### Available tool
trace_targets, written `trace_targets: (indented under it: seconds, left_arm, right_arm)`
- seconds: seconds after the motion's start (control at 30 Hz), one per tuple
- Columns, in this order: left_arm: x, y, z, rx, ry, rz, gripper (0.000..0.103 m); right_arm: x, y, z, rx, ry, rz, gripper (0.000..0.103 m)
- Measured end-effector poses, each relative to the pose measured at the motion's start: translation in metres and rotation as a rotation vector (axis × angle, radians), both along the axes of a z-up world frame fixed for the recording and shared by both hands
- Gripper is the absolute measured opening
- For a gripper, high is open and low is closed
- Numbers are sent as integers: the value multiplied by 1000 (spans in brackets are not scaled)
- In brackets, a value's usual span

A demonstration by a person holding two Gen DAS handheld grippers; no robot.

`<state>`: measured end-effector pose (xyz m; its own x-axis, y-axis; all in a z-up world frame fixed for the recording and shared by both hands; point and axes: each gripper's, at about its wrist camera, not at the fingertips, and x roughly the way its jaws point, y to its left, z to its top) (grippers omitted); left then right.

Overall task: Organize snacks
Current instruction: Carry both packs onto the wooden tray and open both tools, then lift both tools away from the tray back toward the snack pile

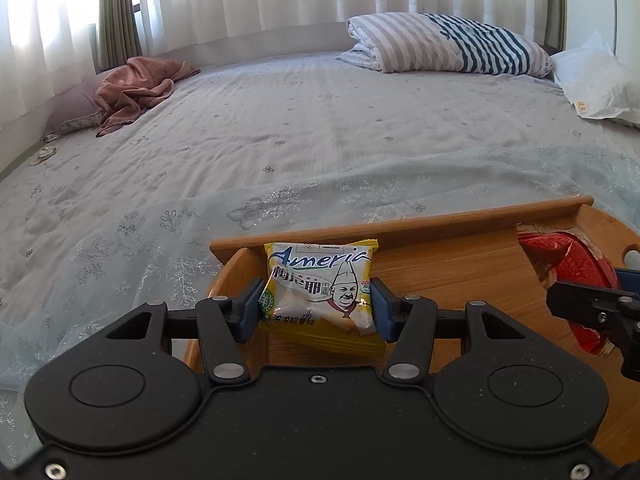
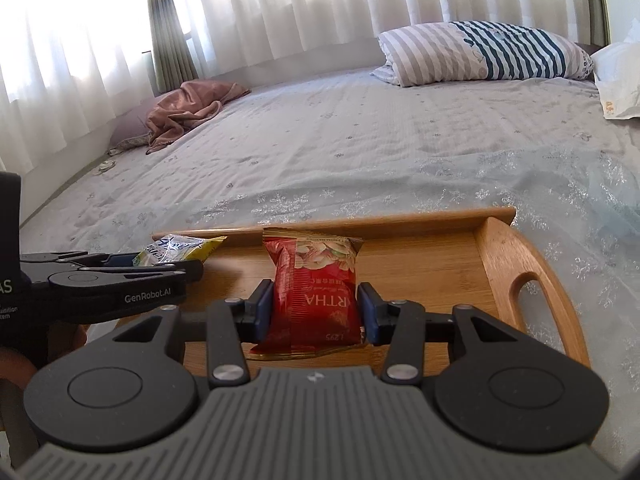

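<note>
A wooden tray (image 1: 460, 264) lies on the bed; it also shows in the right wrist view (image 2: 440, 264). My left gripper (image 1: 316, 308) is shut on a yellow-and-white snack packet (image 1: 320, 292) over the tray's left end, near its back wall. My right gripper (image 2: 316, 312) is shut on a red snack packet (image 2: 316, 292) over the tray's middle. The red packet (image 1: 568, 264) and right gripper (image 1: 592, 308) show at the right of the left wrist view. The yellow packet (image 2: 180, 250) and left gripper (image 2: 120, 276) show at the left of the right wrist view.
The tray has a cut-out handle (image 2: 532, 304) at its right end. The bed (image 1: 320, 140) is covered by a grey-blue spread. A striped pillow (image 1: 448, 44), a white bag (image 1: 596, 80) and a pink cloth (image 1: 136, 88) lie at the far side. Curtains hang behind.
</note>
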<state>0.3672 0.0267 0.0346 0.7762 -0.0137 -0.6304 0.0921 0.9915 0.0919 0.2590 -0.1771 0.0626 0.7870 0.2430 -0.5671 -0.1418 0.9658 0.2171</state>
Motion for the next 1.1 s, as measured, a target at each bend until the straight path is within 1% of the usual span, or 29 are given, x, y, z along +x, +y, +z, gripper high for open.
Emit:
trace_targets:
  seconds: [0.2, 0.3, 0.53, 0.57, 0.6, 0.63, 0.73, 0.8, 0.9, 1.0, 1.1]
  left_arm:
    - [14, 2, -8, -12, 38, 19, 53]
    - [15, 2, -6, -12, 21, 25, 54]
    - [16, 1, -3, 0, 7, 47, 62]
    - [16, 1, -3, -3, 7, 48, 62]
    - [16, 2, -2, -12, 6, 50, 65]
    - [16, 3, -1, -26, 3, 53, 70]
    - [14, 8, 4, -44, -9, 68, 72]
    - [9, 9, 11, -48, -30, 63, 72]
    - [-6, 11, 28, -48, -73, 54, 78]
    - [-30, 13, 43, -32, -126, 35, 81]
    - [-62, 19, 49, -49, -163, 32, 81]
  right_arm:
    - [-1, 2, -1, 10, 9, 10, 49]
    - [-2, 1, 0, 9, 9, 16, 49]
    - [-6, -3, 4, -3, 1, 4, 49]
    - [-6, -3, 4, -6, 1, 3, 49]
    - [-6, -3, 4, -10, 2, 3, 49]
    - [-6, -3, 5, -15, 4, 4, 49]
    - [-8, -5, 8, -17, 8, 6, 49]
    - [-9, -7, 11, -21, 4, 2, 49]
    - [-9, -9, 14, -38, 4, -11, 49]
    - [-2, -9, 13, -16, 35, -6, 49]
    - [8, -5, 12, -11, 63, 0, 49]
